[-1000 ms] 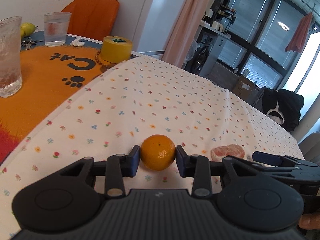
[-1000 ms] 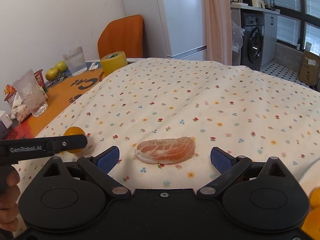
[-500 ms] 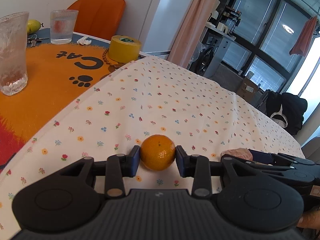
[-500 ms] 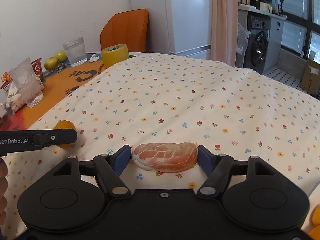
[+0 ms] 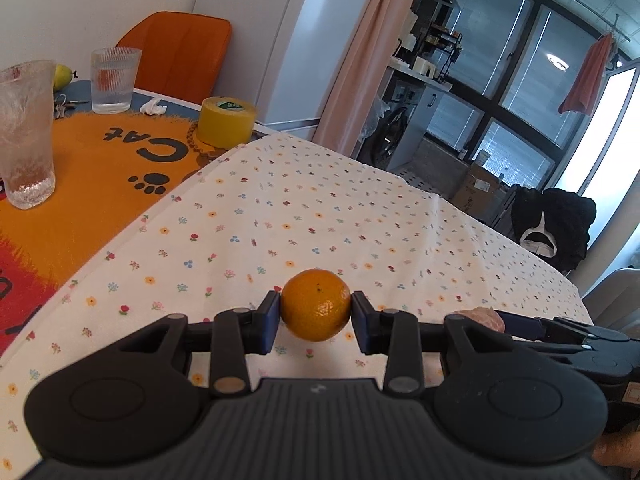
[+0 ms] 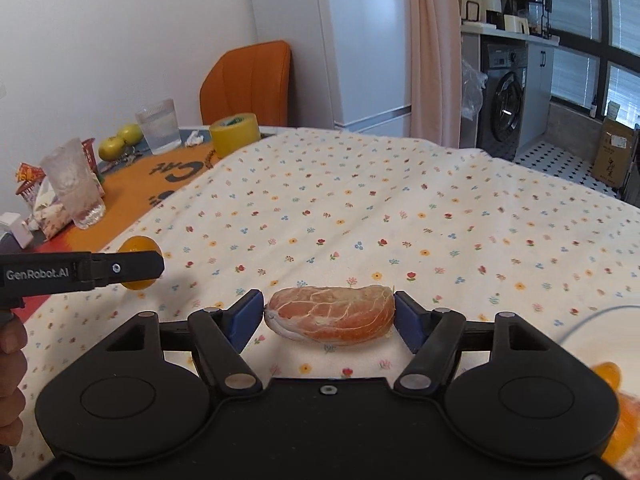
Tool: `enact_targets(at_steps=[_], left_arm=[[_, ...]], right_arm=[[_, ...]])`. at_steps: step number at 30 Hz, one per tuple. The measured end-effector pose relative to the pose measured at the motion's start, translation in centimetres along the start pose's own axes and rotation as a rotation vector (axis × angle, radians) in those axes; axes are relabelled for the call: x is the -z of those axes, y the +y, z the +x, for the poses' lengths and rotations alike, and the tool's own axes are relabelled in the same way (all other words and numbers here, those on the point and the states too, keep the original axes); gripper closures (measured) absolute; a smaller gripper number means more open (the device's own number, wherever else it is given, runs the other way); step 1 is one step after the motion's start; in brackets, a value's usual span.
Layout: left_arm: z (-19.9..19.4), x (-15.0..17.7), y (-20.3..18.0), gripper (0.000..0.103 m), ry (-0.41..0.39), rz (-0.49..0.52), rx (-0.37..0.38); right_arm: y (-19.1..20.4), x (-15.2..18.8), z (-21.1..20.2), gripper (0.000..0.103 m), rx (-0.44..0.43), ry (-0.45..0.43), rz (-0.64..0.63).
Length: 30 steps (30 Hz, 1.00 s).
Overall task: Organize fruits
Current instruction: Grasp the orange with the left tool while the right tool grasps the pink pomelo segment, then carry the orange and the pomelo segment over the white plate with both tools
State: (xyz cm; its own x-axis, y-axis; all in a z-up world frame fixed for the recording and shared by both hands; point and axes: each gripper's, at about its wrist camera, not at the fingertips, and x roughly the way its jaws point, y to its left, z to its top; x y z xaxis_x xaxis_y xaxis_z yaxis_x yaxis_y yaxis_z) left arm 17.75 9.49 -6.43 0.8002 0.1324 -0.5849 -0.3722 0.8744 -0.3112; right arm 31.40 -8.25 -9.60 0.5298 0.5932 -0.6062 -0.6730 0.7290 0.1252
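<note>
2 fruits are now clamped, 1 per gripper. The right gripper (image 6: 329,314), which stood wide around the peeled grapefruit segment (image 6: 332,314) 1.0 s ago, has narrowed until both blue pads (image 6: 245,318) press the segment's ends, and the piece now sits low in the centre of the right wrist view, seemingly raised a little off the flowered tablecloth (image 6: 360,208), though contact underneath cannot be ruled out. The left gripper (image 5: 316,311) keeps its narrow hold on the mandarin (image 5: 316,310), centre-bottom of the left wrist view, with the cloth showing below it; the scenery behind has slid down the frame, so this hand seems to have risen too. At the lower right edge of the right wrist view a white plate (image 6: 592,316) with blurred orange fruit (image 6: 612,376) on it shows. My reading: pickup is done for both pieces, and carrying them over to that plate looks like the next job, with a gentle squeeze for the soft segment
</note>
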Motion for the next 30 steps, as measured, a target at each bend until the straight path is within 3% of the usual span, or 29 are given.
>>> enact_targets(at_steps=[30], left_arm=[[-5.5,2.3,-4.6,0.067,-0.067,0.066,0.084]], right_arm=[[-1.4,2.6,-9.6,0.036,0.056,-0.145,0.041]])
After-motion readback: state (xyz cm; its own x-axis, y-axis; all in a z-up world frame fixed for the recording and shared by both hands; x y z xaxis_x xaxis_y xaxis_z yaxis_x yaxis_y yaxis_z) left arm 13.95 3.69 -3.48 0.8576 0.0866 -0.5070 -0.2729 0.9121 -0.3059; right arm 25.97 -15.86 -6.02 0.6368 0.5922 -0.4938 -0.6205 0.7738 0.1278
